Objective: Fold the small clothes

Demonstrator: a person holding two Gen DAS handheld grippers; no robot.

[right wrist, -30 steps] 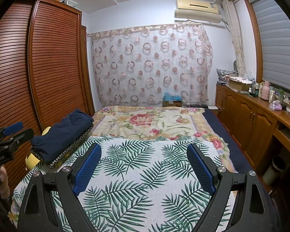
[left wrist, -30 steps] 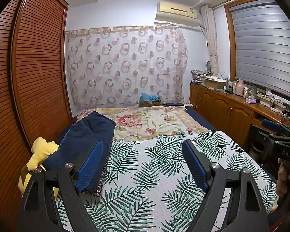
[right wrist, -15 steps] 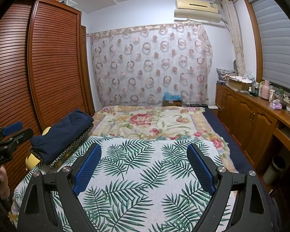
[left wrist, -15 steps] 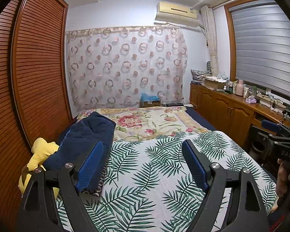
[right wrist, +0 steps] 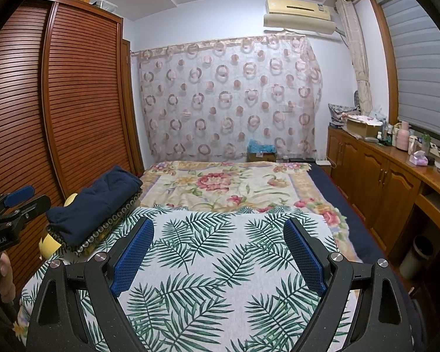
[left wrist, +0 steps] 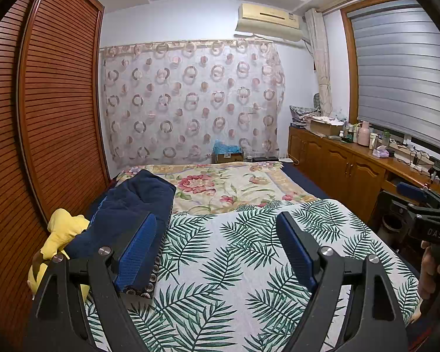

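**Currently: Both Tools Idle Above the Bed, No Garment Taken**

Currently the clothes for folding sit at the left edge of the bed, beside the wardrobe: a navy garment (left wrist: 132,205) lies folded into a thick, soft block on a dark cloth with a ring-patterned border (right wrist: 102,230). A yellow garment (left wrist: 63,231), crumpled and unfolded, lies partly under the navy block on the wardrobe side.

The left tool (left wrist: 217,246) stands wide, with nothing between its jaws. The right tool (right wrist: 218,249) also stands wide and empty. Both hover over the palm-leaf sheet (right wrist: 220,278), a flat, matte woven cloth covering the near half of the bed. A floral blanket (right wrist: 220,184) covers the far half.

Judged step: between garments, or before the first pick. The next move likely calls for a reach to the left toward the yellow garment, a pinch on a loose edge, and a drag onto the open sheet for spreading. The fabric looks limp and will probably bunch.
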